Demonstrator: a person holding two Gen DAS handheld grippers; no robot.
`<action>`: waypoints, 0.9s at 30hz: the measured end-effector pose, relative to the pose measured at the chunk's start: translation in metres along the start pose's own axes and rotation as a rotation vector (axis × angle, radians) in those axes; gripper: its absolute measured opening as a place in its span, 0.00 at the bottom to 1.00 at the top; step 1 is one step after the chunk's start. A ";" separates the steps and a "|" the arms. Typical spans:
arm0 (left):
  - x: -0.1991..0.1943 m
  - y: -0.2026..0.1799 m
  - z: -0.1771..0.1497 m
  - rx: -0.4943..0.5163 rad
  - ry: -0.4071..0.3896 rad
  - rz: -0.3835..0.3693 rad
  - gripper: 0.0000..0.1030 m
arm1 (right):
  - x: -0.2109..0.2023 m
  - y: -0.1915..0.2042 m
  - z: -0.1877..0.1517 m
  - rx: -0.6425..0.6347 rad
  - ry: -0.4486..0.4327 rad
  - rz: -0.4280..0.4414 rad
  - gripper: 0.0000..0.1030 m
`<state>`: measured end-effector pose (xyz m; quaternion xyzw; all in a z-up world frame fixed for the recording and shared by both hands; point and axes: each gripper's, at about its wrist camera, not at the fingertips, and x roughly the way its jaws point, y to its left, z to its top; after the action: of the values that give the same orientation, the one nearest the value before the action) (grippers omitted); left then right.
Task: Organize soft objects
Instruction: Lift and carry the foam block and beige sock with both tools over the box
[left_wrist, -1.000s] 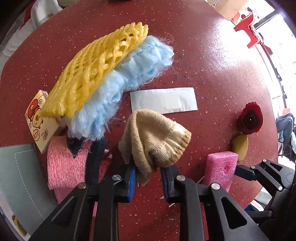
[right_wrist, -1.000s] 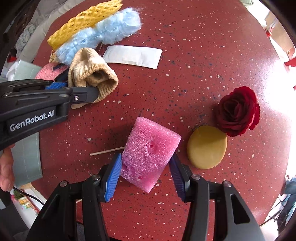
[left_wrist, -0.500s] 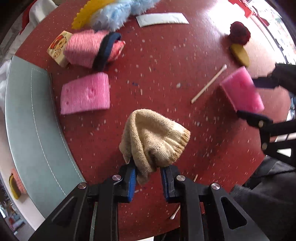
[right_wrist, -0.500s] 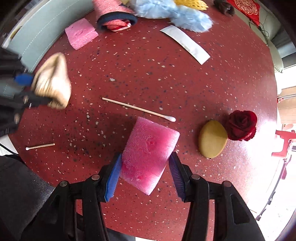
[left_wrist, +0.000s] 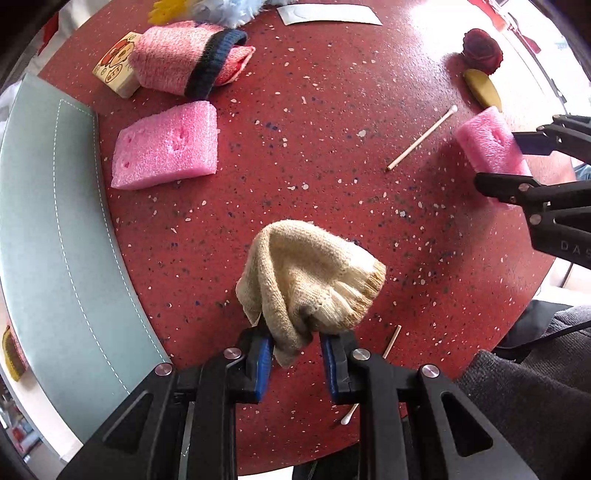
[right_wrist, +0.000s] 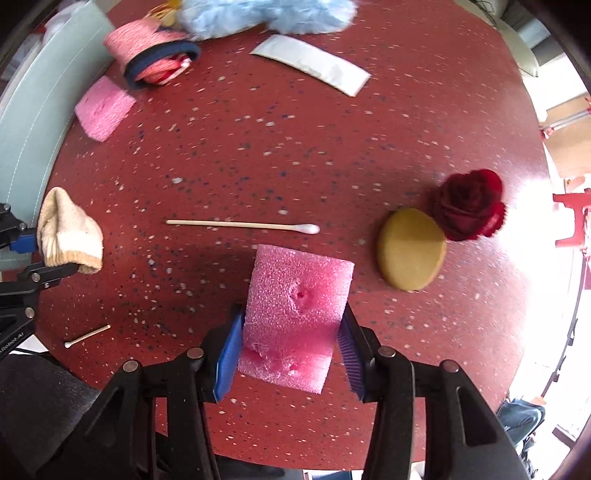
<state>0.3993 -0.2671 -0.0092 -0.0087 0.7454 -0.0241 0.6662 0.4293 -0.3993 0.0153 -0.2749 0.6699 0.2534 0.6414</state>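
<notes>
Both lifted: fingers (left_wrist: 297, 354) pinching beige hat (left_wrist: 310, 273)

A round dark-red surface (left_wrist: 332, 155) flecked with white and dark speckles fills both views. Along its one side curves a pale grey-green padded seat edge with white stitching (left_wrist: 55, 240), touching the rim. On the opposite side strong daylight washes the speckled top to white glare (right_wrist: 535, 229), and a bright red metal frame (right_wrist: 574, 218) stands beyond the rim there.
</notes>
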 end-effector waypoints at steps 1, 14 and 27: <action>-0.003 0.003 0.001 -0.005 -0.010 -0.010 0.24 | -0.001 -0.006 0.000 0.020 -0.001 -0.002 0.50; -0.011 0.031 -0.025 0.017 0.005 0.008 0.24 | 0.025 -0.025 -0.009 0.042 0.060 -0.049 0.50; -0.017 0.026 -0.034 0.004 -0.033 -0.010 0.24 | 0.020 0.004 0.003 -0.037 0.029 -0.087 0.51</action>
<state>0.3674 -0.2392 0.0098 -0.0113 0.7343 -0.0288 0.6781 0.4283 -0.3957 -0.0052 -0.3193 0.6618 0.2337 0.6368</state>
